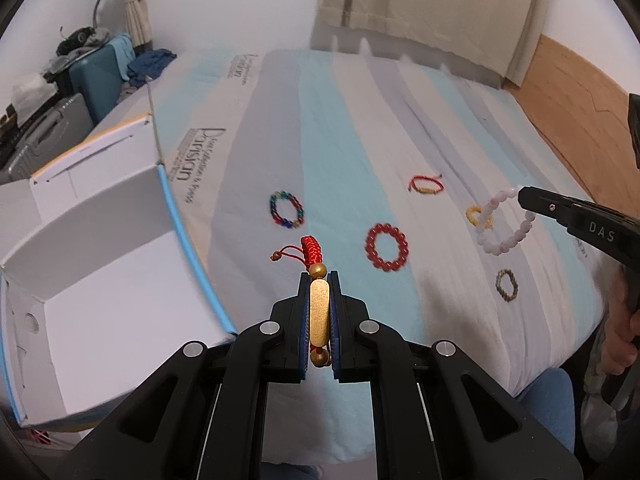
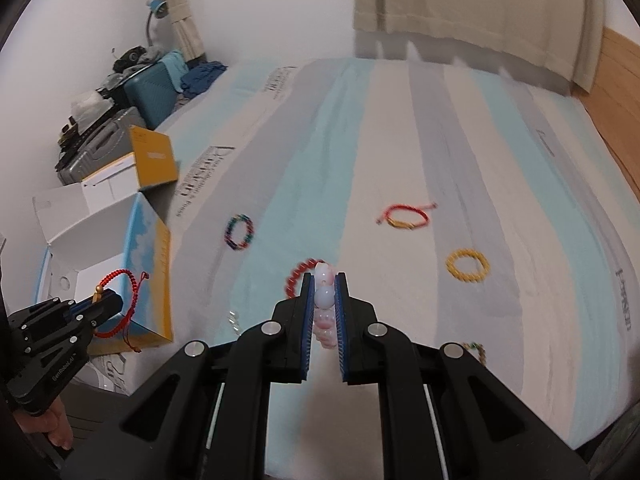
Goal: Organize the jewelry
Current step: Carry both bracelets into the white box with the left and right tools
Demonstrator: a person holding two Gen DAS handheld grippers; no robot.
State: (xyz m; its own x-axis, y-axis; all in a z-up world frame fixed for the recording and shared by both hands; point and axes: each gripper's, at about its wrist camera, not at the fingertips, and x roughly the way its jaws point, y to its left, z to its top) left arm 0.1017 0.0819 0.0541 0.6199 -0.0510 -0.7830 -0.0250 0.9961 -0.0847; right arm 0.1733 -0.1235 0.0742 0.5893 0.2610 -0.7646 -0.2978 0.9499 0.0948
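Note:
My left gripper (image 1: 319, 280) is shut on a red cord bracelet with a gold bar (image 1: 319, 312), held above the bed next to the open white box (image 1: 100, 280). From the right wrist view this bracelet (image 2: 120, 304) hangs from the left gripper (image 2: 108, 300) beside the box (image 2: 148, 248). My right gripper (image 2: 324, 280) is shut on a pale pink bead bracelet (image 2: 324, 300), which hangs from it above the bed in the left wrist view (image 1: 506, 224).
On the striped bed sheet (image 1: 340, 152) lie a multicolour bead bracelet (image 1: 286, 209), a red bead bracelet (image 1: 386, 247), a red and gold cord bracelet (image 1: 427, 185), a yellow bracelet (image 2: 467, 266) and a dark green bracelet (image 1: 506, 285). Suitcases (image 1: 100, 76) stand at the far left.

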